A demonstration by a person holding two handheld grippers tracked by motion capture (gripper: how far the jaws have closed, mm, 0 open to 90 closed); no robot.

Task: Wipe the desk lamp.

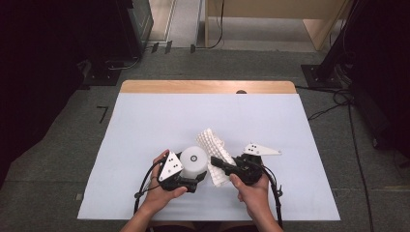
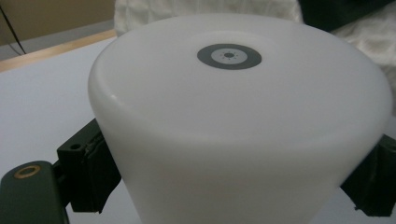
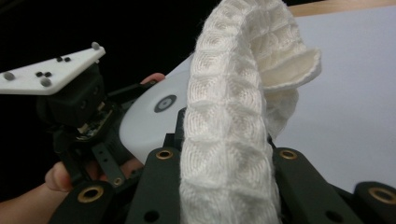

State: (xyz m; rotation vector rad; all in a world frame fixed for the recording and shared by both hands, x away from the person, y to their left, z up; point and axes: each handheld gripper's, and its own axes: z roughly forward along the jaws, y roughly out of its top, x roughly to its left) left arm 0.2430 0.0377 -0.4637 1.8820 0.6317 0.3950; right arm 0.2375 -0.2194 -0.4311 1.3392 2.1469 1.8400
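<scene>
I have the left gripper (image 1: 192, 182) clamped on the white tub (image 1: 194, 162), one black jaw on each side of its wall, as the left gripper view shows. The tub (image 2: 238, 121) stands upside down on the table (image 1: 145, 125), its flat base up with a grey ring mark in the middle. My left hand (image 1: 162, 191) sits just on the near side of the tub.

My right gripper (image 1: 216, 162) has its jaws pinched tight on the white waffle cloth (image 1: 215, 145). In the right gripper view the cloth (image 3: 233, 135) rises thick between the two jaws and folds over at the top. The cloth lies just to the right of the tub, touching it or nearly so; I cannot tell which. The right hand (image 1: 251, 186) holds its gripper to the right of the tub, near it.
</scene>
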